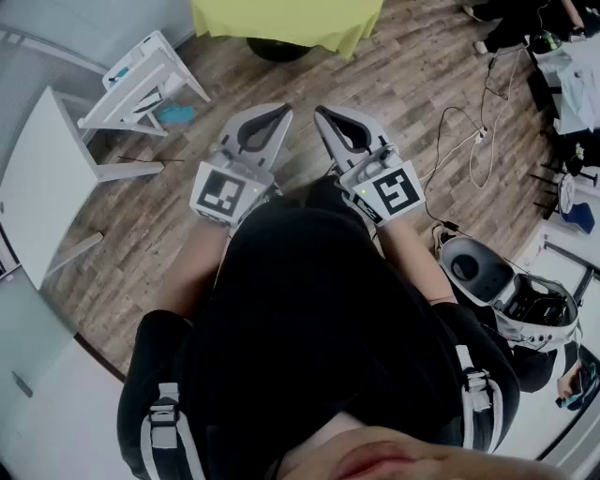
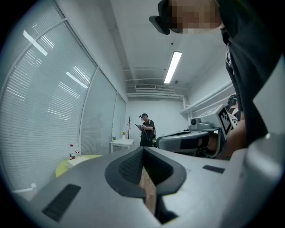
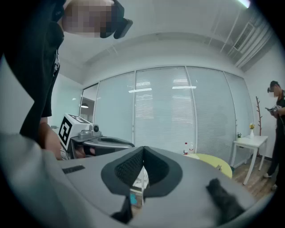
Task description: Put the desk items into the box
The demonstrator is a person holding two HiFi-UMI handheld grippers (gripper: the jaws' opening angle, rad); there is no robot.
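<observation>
I can't make out the box or the desk items in any view, so there's nothing of the task to place. Both tools are up in front of my operator's black shirt, over the wooden floor [image 1: 394,103].

Left gripper [image 1: 283,111]: jaws together and tips meeting, with only a thin slit of floor showing behind the dark pads. Nothing in it. Right gripper [image 1: 320,112]: same story, closed on itself and empty. The two sit side by side, noses angled toward each other, close but apart. Their marker cubes [image 1: 225,192] face up at the head camera.

Moving outward, a yellow-green table [image 1: 286,23] is ahead at the top of the head view. The right gripper view shows two small bottles [image 3: 187,148] standing on it. A white table [image 1: 42,178] is off to the left, with a white chair [image 1: 141,80] tipped over beside it. Cables [image 1: 469,131] trail across the floor on the right, near a white-and-black device [image 1: 487,277].

At the far end of the room, a person in black [image 2: 146,129] stands beside a small white side table [image 2: 122,143]. A glass wall with blinds [image 2: 44,111] runs along the side.
</observation>
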